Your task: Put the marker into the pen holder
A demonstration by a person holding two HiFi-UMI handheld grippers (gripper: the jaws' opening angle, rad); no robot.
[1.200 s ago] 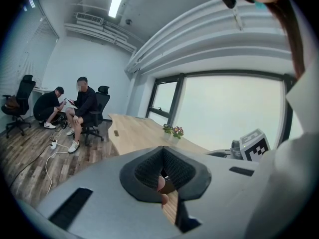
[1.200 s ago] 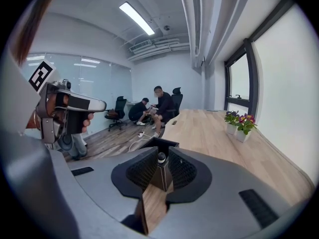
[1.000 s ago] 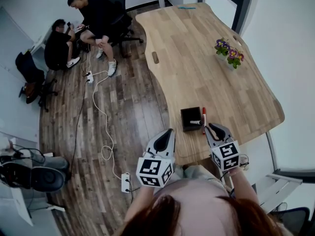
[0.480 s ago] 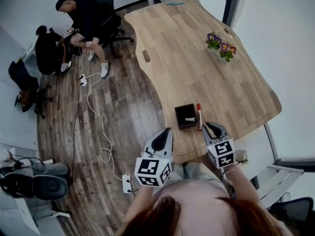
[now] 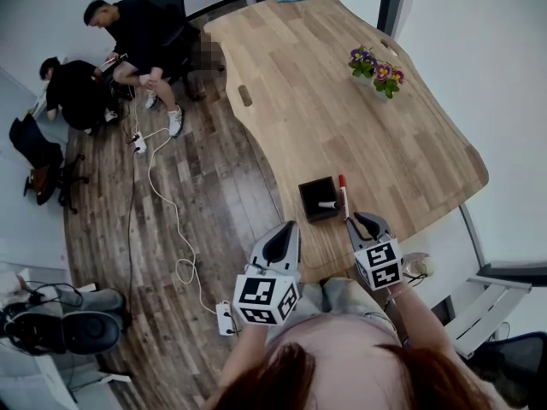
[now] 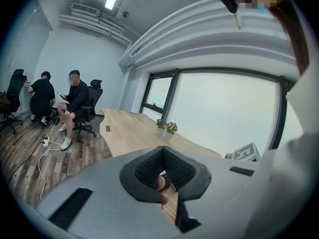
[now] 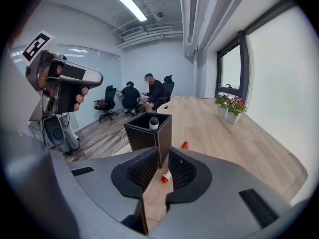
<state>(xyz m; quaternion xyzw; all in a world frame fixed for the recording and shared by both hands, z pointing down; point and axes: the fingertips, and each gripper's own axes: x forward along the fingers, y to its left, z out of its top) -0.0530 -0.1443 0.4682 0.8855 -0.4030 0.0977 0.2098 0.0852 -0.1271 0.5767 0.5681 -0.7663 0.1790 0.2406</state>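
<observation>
Only the right gripper view showed the marker [image 7: 166,175] at lower centre, lying just beyond the slightly parted jaws of the right gripper [image 7: 160,157], beside the holder [image 7: 148,133]; the left gripper [image 6: 160,151] was closed.

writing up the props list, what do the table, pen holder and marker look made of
The table looks like wood or wood laminate: pale, matte, with visible grain. The holder is a black square box, possibly faux leather or plastic, with a slight sheen and pale lines along its edges. The marker is likely plastic, with a smooth white barrel and a red cap.

Bare tabletop [image 5: 385,135] right of marker [image 5: 344,199], pen holder [image 5: 304,202] close on its left, flowers [image 5: 373,65] well apart
</observation>
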